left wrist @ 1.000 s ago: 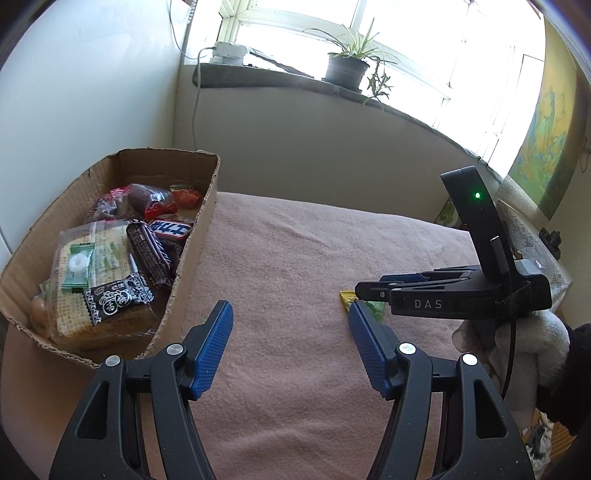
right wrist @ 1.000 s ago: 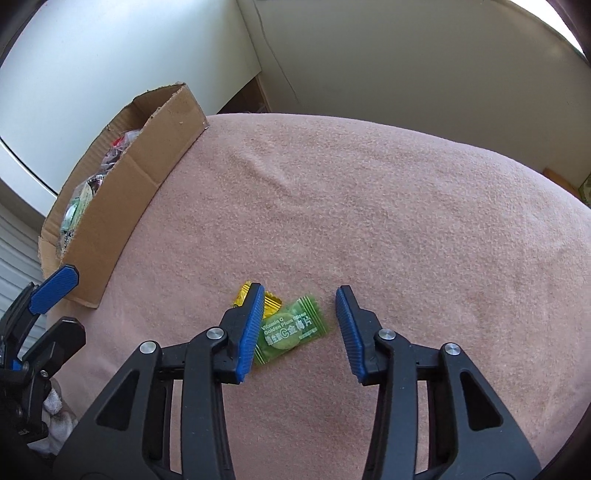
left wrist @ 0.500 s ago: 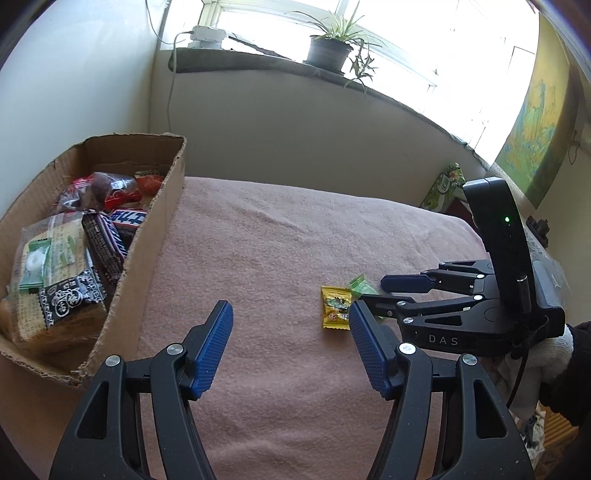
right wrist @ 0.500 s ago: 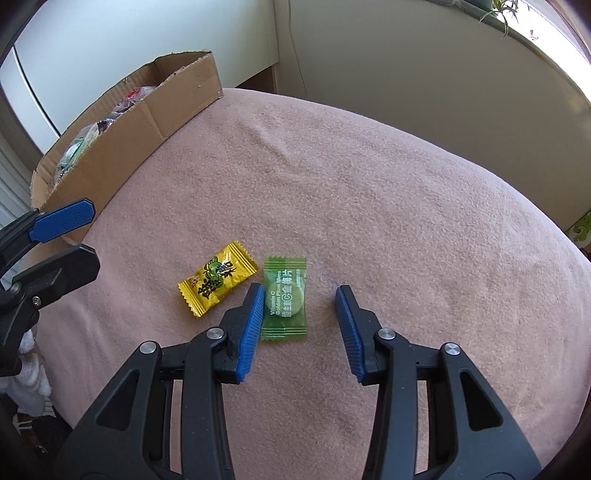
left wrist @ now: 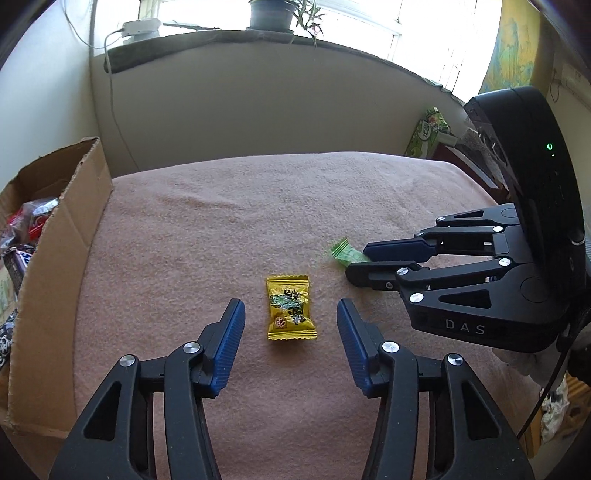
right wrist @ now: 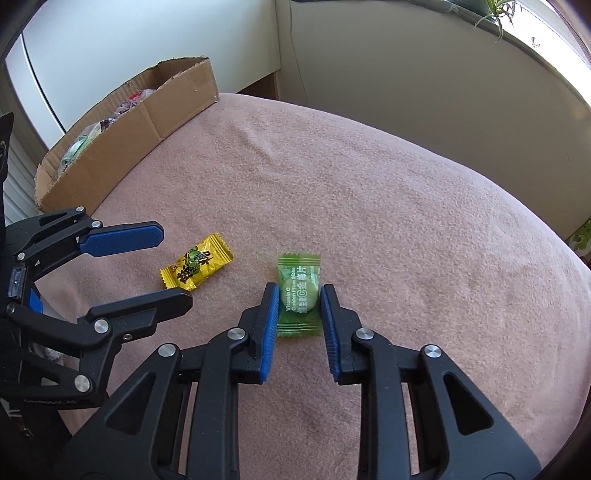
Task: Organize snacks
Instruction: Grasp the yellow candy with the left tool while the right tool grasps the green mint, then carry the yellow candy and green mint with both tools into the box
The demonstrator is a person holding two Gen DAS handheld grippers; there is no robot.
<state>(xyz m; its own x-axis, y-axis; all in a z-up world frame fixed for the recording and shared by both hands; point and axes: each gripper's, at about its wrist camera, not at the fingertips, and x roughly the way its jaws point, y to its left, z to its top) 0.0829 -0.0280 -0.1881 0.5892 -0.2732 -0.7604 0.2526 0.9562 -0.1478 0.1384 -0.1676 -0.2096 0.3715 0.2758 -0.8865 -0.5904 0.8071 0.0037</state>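
Right claw (right wrist: 298, 299) clamped on green candy (right wrist: 298, 291), left claw (left wrist: 290, 317) closing astride yellow candy (left wrist: 290, 308), pink blanket (left wrist: 221, 221), windowsill (left wrist: 258, 35).

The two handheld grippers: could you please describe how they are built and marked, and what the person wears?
Both the left gripper and the right gripper are black, angular frames with silver rivets and ribbed blue pads on the fingers. The right one carries white "DAS" lettering, a black housing with a green light and a black cable. A whitish glove shows behind it.
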